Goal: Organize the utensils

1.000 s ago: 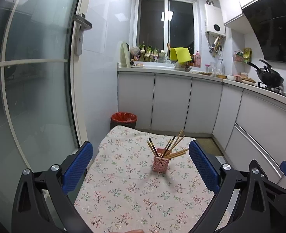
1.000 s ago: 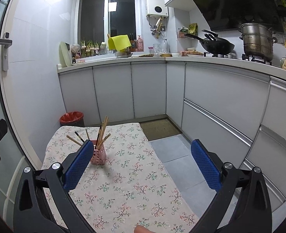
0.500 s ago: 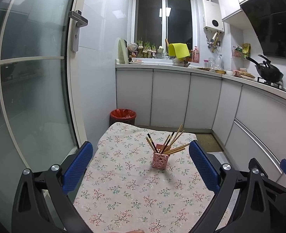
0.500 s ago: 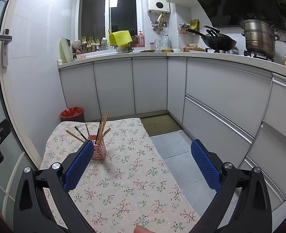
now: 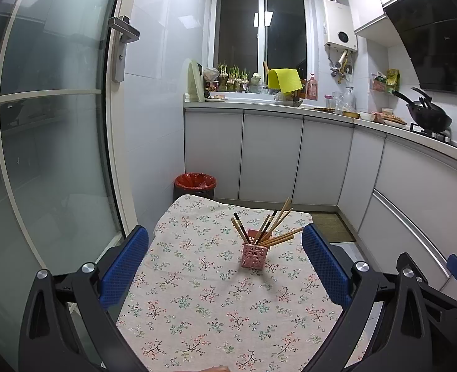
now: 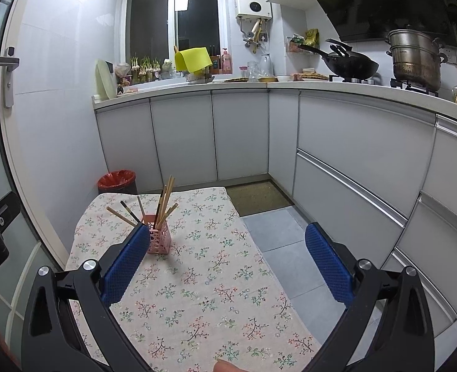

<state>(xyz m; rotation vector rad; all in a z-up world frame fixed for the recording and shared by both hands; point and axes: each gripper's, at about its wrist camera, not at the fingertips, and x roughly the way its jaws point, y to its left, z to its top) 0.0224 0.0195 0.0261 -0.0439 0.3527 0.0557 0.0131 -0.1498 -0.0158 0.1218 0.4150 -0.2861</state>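
Observation:
A pink perforated holder (image 5: 254, 255) stands on the floral tablecloth (image 5: 197, 303), with several wooden chopsticks (image 5: 276, 221) fanned out of it. It also shows in the right wrist view (image 6: 159, 237), partly behind my left blue pad, with the chopsticks (image 6: 165, 197) sticking up. My left gripper (image 5: 225, 266) is open and empty, held above the near part of the table, the holder ahead between its fingers. My right gripper (image 6: 227, 263) is open and empty, to the right of the holder.
A red-lined bin (image 5: 195, 183) stands past the table's far edge. White cabinets (image 5: 272, 158) run along the back and right. A glass door (image 5: 42, 155) is at left. A mat (image 6: 258, 197) lies on the tiled floor beside the table.
Both grippers have drawn back and risen slightly; the holder looks a little farther away. Both stay open and empty. The holder and chopsticks have not moved.

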